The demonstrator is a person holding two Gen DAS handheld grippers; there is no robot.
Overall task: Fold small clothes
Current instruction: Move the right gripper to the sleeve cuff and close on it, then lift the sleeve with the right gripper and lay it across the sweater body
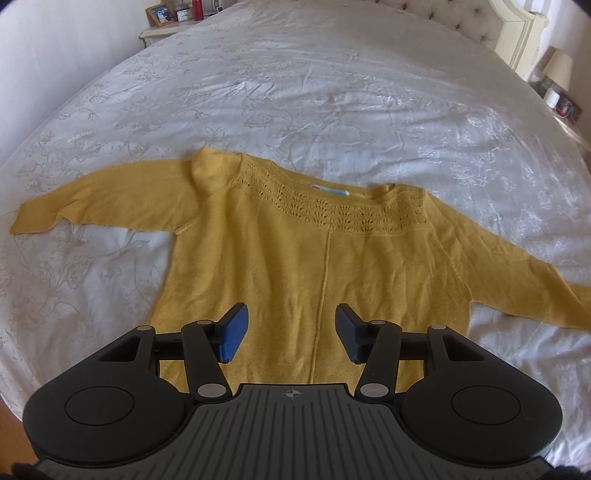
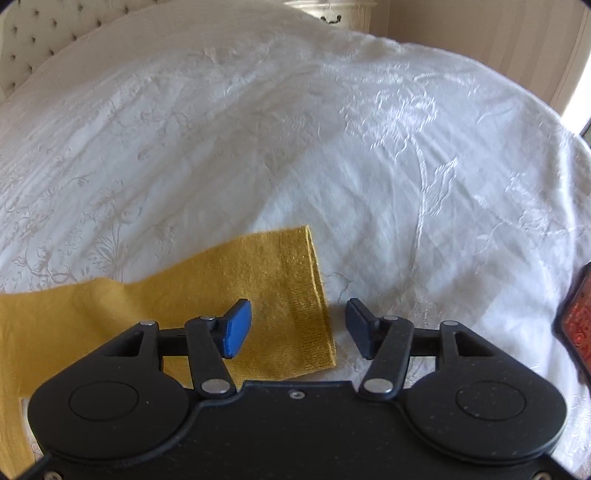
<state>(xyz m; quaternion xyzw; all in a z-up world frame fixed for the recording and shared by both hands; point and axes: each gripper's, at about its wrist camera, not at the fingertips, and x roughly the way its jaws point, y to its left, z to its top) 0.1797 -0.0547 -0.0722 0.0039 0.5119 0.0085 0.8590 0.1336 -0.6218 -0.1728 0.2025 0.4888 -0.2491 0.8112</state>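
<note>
A mustard-yellow knit sweater [image 1: 295, 258] lies flat on the white bedspread [image 1: 295, 92], neckline away from me and both sleeves spread out sideways. My left gripper [image 1: 291, 332] hovers over the sweater's lower body near the centre seam, its blue pads apart with nothing pinched between them. In the right wrist view the cuff end of one sleeve [image 2: 280, 295] lies just under my right gripper [image 2: 299, 328]. Its jaws stand open, the cuff's edge below the gap and no cloth pressed by the pads.
The padded headboard [image 1: 517, 33] stands at the far right, with a lamp [image 1: 557, 70] on a bedside table beside it. Another bedside table [image 1: 173, 22] with a picture frame, clock and red bottle stands far left. A red-and-black object [image 2: 578, 325] lies at the right edge.
</note>
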